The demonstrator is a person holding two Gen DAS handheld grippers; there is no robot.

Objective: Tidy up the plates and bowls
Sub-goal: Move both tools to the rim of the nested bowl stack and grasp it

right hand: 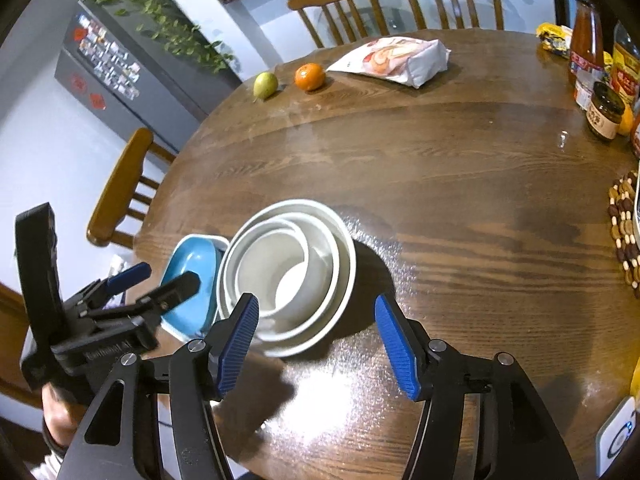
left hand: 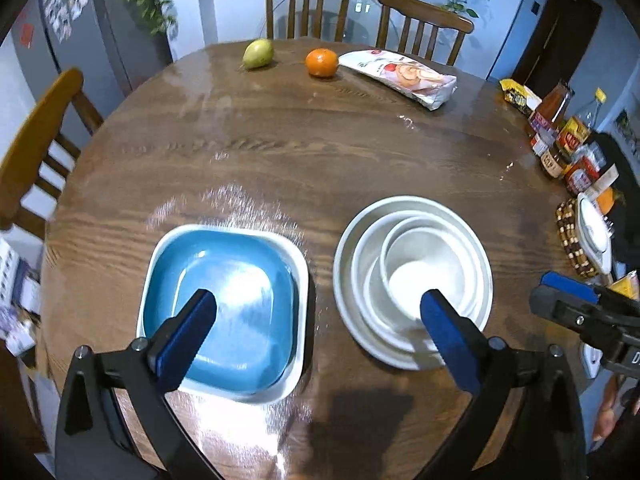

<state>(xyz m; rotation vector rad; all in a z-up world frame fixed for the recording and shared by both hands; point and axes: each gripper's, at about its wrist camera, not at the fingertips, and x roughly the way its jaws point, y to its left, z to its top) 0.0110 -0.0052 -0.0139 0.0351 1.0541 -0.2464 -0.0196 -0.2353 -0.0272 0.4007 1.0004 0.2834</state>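
Observation:
A blue square dish [left hand: 224, 312] sits nested in a white square dish [left hand: 298, 280] at the near left of the round wooden table [left hand: 312, 160]. Right of it, white round bowls [left hand: 420, 276] are nested on a white plate [left hand: 348, 248]. My left gripper [left hand: 318, 306] is open and empty, held above and between the two stacks. My right gripper [right hand: 316, 318] is open and empty, just in front of the white stack [right hand: 288, 272]. The blue dish [right hand: 192, 268] and the left gripper [right hand: 160, 284] show at the left of the right wrist view.
A pear [left hand: 258, 53], an orange [left hand: 322, 62] and a snack bag [left hand: 400, 76] lie at the far edge. Jars and bottles [left hand: 560, 140] and a beaded trivet [left hand: 572, 236] crowd the right edge. Wooden chairs [left hand: 308, 8] stand around the table.

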